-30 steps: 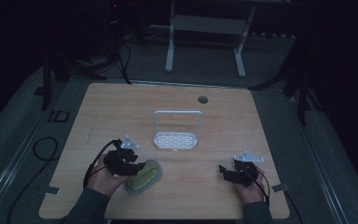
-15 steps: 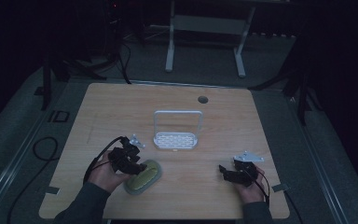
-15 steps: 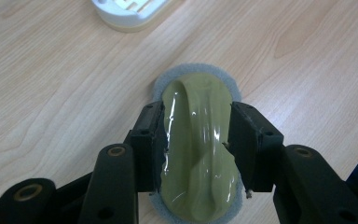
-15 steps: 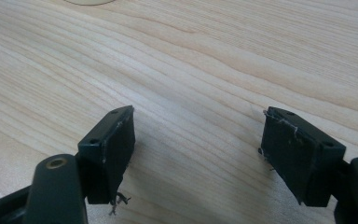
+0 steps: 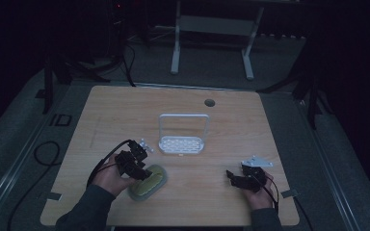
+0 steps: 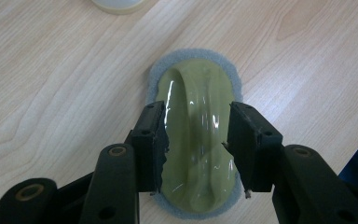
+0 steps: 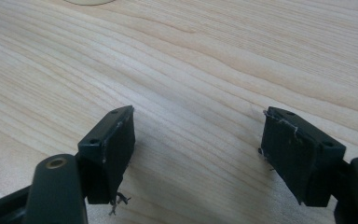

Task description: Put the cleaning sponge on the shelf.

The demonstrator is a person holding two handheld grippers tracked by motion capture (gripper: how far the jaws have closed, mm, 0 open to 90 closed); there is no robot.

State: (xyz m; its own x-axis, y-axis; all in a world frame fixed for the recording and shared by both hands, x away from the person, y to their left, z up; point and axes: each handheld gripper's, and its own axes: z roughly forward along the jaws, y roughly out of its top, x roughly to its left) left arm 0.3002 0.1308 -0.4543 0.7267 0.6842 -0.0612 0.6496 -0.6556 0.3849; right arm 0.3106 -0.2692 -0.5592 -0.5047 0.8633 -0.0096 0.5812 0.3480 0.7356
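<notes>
Since the scrubber lies flat on the table in the lower left of the high view, we judge it light and soft: a glossy, olive-green silicone body with a raised strap handle, backed by a grey felt pad. We think the strap is slick, so the best hold is across it. In the left gripper view, the left gripper has its jaws partly open on either side of that strap, close to it, though we cannot tell whether they touch. The right gripper sits wide open over bare wood, holding nothing. Behind stands a white rack. The scrubber's near end is cut off and the dim high view blurs its detail.
</notes>
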